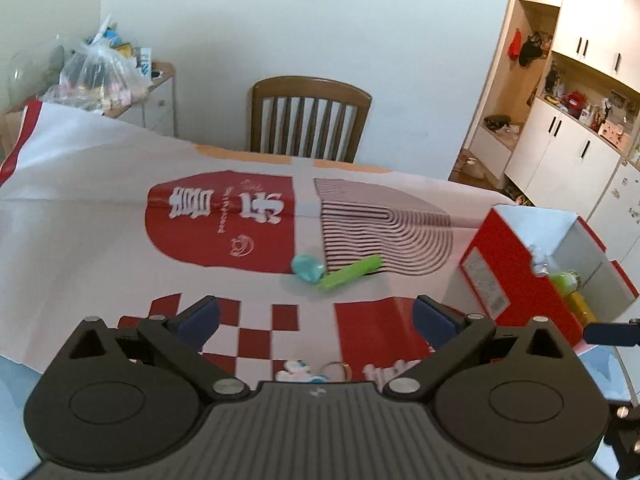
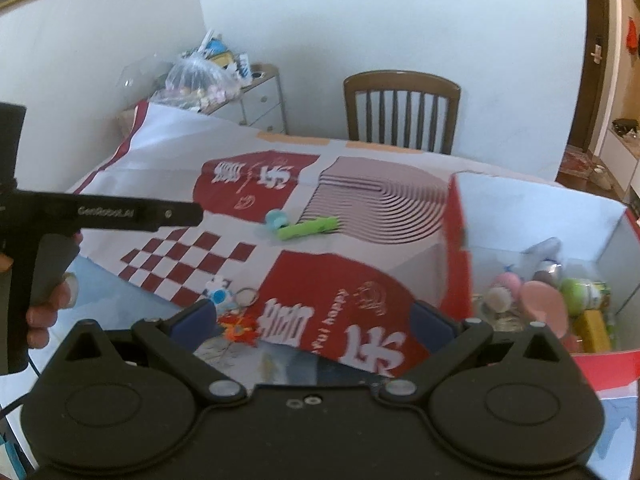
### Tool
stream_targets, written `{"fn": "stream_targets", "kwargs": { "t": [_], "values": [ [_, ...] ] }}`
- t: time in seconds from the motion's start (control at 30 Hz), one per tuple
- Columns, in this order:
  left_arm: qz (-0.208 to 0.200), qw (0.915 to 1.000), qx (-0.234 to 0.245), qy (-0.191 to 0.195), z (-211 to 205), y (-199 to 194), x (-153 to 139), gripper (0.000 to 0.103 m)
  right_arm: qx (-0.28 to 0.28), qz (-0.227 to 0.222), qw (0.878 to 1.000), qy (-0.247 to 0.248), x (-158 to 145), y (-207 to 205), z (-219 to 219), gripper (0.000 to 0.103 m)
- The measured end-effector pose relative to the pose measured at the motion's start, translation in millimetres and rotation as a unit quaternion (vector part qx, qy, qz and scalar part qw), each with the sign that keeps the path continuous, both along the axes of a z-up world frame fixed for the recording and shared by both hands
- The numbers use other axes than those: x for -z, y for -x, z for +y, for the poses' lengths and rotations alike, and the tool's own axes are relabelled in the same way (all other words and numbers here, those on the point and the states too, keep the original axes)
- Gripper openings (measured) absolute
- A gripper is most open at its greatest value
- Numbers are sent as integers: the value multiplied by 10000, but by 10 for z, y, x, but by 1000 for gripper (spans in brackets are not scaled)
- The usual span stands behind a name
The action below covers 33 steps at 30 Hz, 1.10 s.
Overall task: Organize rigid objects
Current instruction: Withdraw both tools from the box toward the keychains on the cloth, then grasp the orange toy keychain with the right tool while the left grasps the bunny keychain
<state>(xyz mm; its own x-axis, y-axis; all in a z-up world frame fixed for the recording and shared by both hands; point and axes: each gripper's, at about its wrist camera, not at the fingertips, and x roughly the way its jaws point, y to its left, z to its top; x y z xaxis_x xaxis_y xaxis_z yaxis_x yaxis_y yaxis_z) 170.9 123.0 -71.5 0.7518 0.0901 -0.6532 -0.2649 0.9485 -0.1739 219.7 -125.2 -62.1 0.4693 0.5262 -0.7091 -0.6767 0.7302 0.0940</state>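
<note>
A green clip [image 1: 349, 273] [image 2: 308, 227] and a teal round object [image 1: 307, 267] [image 2: 276, 219] lie together mid-table on the red-and-white cloth. A white-blue keychain toy with a ring [image 1: 298, 372] [image 2: 219, 294] lies near the front edge, beside an orange-red trinket [image 2: 239, 327]. A red open box [image 1: 516, 272] [image 2: 456, 248] on the right holds several items, among them a green-capped bottle [image 2: 580, 294]. My left gripper [image 1: 316, 320] is open and empty above the cloth. My right gripper [image 2: 312, 320] is open and empty, left of the box.
A wooden chair [image 1: 310, 118] [image 2: 400, 110] stands behind the table. A side cabinet carries a full plastic bag [image 1: 100, 76] [image 2: 200, 76]. White cupboards [image 1: 576, 92] fill the right side. The left gripper's handle [image 2: 100, 213] and the person's hand show at the left of the right wrist view.
</note>
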Motion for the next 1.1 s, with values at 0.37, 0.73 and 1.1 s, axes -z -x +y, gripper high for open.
{"fn": "stream_targets", "kwargs": {
  "t": [0.37,0.73,1.1],
  "values": [
    [343,9987,372,-49,101,-49,461,103,-388,172,9983,394,409,106,507,101],
    [517,9953,765,-278,-15,-107,850,103,-913,64,9922,847,717,189,844,92],
    [520,9945,881,-214,3,-177,1026,97,-946,224,9895,1066,967,118,1067,70]
  ]
}}
